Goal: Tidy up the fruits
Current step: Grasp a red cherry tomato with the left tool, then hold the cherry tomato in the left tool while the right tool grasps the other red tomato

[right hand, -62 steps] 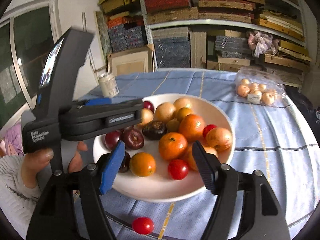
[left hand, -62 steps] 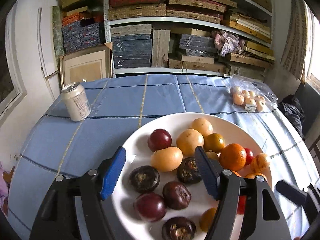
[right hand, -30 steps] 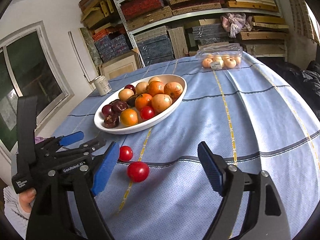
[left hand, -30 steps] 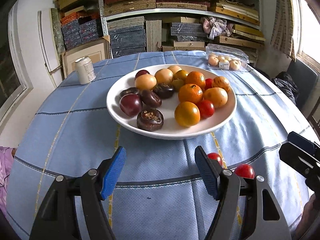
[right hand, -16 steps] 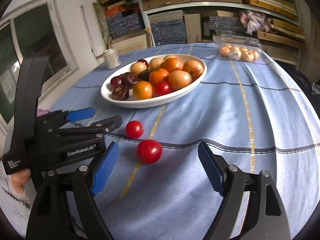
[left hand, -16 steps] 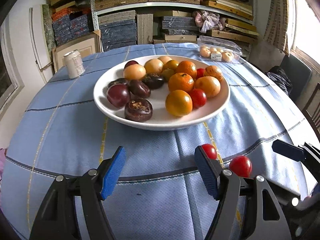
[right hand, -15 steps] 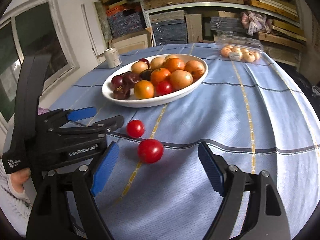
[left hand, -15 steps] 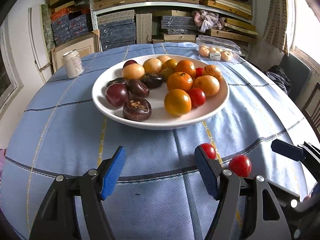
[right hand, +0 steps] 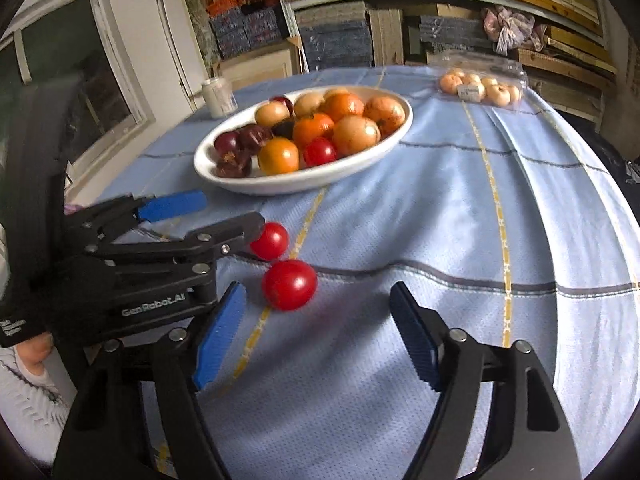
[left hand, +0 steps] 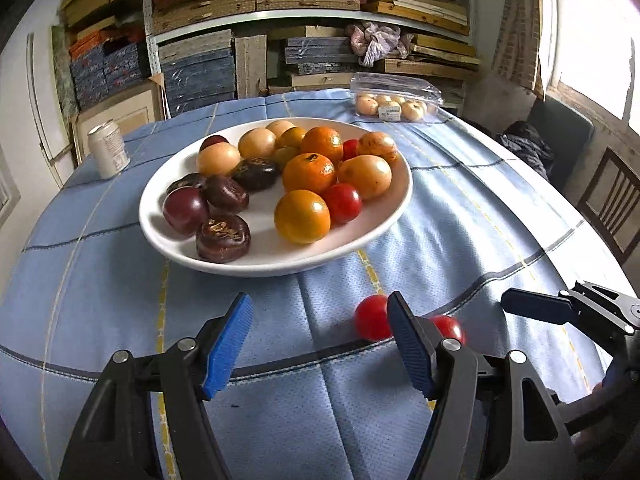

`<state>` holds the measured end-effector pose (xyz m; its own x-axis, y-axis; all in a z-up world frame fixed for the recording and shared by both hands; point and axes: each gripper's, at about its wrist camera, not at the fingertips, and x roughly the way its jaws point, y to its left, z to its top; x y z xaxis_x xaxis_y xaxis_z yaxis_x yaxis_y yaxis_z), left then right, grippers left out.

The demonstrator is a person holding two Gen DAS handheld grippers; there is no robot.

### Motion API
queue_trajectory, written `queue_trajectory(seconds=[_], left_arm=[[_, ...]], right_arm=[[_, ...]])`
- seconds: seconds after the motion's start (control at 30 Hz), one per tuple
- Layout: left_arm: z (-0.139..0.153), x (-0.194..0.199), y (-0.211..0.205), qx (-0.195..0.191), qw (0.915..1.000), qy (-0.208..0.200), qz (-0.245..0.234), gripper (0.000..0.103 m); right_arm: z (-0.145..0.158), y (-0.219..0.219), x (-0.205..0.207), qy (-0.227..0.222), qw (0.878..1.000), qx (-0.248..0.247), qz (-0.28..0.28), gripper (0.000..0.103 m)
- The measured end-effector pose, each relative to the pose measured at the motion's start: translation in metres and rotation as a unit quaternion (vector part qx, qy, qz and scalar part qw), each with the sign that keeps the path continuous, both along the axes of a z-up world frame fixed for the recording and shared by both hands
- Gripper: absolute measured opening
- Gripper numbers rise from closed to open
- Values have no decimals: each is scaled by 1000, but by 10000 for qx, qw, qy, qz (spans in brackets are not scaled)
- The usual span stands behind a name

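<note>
Two red tomatoes lie on the blue cloth in front of a white plate [left hand: 404, 200] piled with orange, yellow, red and dark purple fruit. My left gripper [left hand: 320, 332] is closing with only cloth between its jaws. The smaller tomato [left hand: 370, 317] sits just outside its right finger, which half hides the larger tomato [left hand: 450, 326]. My right gripper [right hand: 316, 320] is also closing. The larger tomato [right hand: 289, 290] lies just ahead of its tips, nearer the left pad, and is not touched. In the right wrist view, the left gripper [right hand: 232, 210] reaches in beside the smaller tomato [right hand: 270, 241].
A drink can [left hand: 108, 148] stands at the far left of the table. A clear plastic box of small pale fruit [left hand: 394, 100] sits at the far side. Packed shelves fill the wall behind. A wooden chair [left hand: 612, 208] stands off the right edge. A person's hand [right hand: 36, 348] holds the left gripper.
Both grippers pulled back from over the plate to the near side of the table, then drew close to the two loose tomatoes. Both pairs of jaws have narrowed slightly.
</note>
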<state>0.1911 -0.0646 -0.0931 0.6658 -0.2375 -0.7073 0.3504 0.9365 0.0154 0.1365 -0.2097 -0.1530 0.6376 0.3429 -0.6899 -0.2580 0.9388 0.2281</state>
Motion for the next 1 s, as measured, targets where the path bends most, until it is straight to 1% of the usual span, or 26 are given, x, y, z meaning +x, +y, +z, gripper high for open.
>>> queue_trajectory(seconds=[0.13, 0.17, 0.2, 0.23, 0.27, 0.33, 0.47, 0.53, 0.73, 0.77, 0.83, 1.0], left_arm=[[-4, 5, -6, -71, 9998, 125, -141, 66], [-5, 7, -8, -97, 9996, 170, -220, 61], [-6, 7, -10, -132, 9993, 206, -288, 59], [-7, 6, -11, -164, 9990, 232, -342, 53], [-8, 6, -13, -199, 9985, 269, -430, 49], [-9, 5, -14, -236, 9979, 315, -517, 46], [-12, 6, -15, -452, 9952, 514, -699, 35], [-15, 8, -15, -559, 9937, 615, -756, 32], [-18, 9, -16, -632, 9925, 696, -781, 32], [-19, 10, -16, -657, 9921, 709, -803, 29], [-19, 10, -16, -711, 9912, 737, -841, 26], [-19, 11, -13, -808, 9903, 753, -837, 25]], right_arm=[[-1, -4, -1, 49, 10000, -45, -65, 73], [-1, -6, -1, 70, 9999, -40, -64, 73], [-1, -8, -2, 90, 9999, -36, -53, 72], [-1, -9, -3, 84, 9999, -32, -47, 72], [-1, -11, -4, 66, 10000, -14, -45, 72], [0, -13, -6, 61, 10000, 4, -27, 72], [-1, -14, -7, 97, 9999, 17, -27, 72], [-1, -14, -6, 103, 9999, 10, -30, 72], [-2, -12, -5, 126, 9999, -3, -7, 72], [-3, -12, -5, 130, 9999, -7, 4, 72], [-3, -11, -5, 129, 9999, -14, 27, 72], [-3, -5, -6, 96, 9999, -41, 118, 72]])
